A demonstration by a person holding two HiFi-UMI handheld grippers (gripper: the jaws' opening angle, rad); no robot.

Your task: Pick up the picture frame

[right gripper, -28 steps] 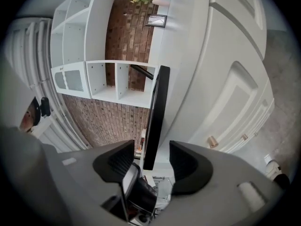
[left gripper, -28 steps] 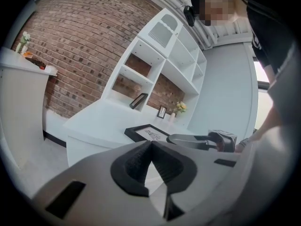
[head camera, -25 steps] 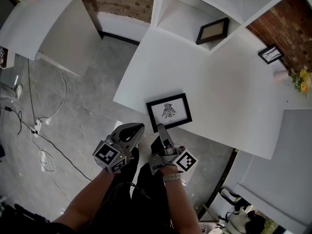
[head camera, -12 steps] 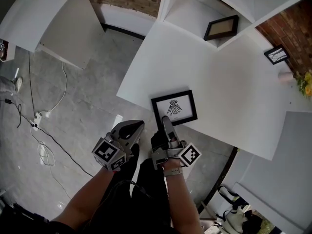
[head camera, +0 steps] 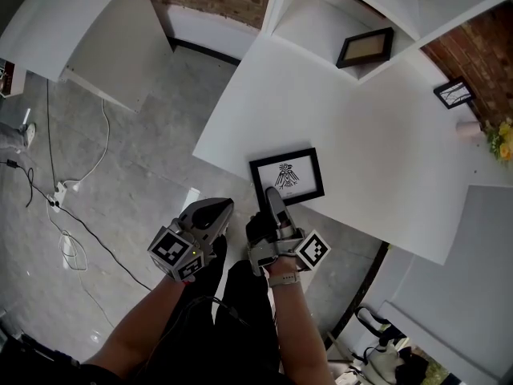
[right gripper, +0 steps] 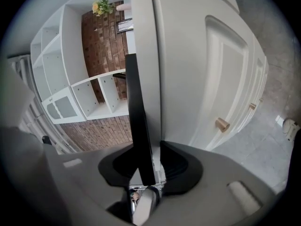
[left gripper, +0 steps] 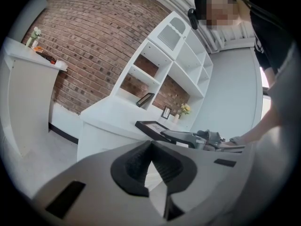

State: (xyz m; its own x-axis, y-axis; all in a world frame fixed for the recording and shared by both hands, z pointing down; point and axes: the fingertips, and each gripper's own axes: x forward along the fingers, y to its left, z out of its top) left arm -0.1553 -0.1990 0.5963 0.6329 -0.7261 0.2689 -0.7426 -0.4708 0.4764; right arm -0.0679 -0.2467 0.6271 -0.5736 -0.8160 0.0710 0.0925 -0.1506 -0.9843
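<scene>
The black picture frame (head camera: 286, 178) with a bird drawing lies flat on the white table (head camera: 361, 135), close to its near edge. My right gripper (head camera: 272, 195) reaches level onto the frame's near edge. In the right gripper view the frame (right gripper: 136, 112) runs edge-on between the jaws, which are closing, and both pads sit against it at my right gripper (right gripper: 148, 166). My left gripper (head camera: 216, 208) hangs left of it, off the table over the floor, shut and holding nothing. The left gripper view shows its tips (left gripper: 150, 147) together and the frame (left gripper: 150, 125) beyond.
A brown-matted frame (head camera: 365, 48) leans in a shelf compartment at the back. A small frame (head camera: 451, 93) and yellow flowers (head camera: 501, 139) stand at the table's far right by the brick wall. Cables (head camera: 72, 199) lie on the grey floor; a white counter (head camera: 72, 22) stands left.
My right gripper has come up to the frame's near edge and rolled; its tip now overlaps the frame. The left gripper has stayed where it was.
</scene>
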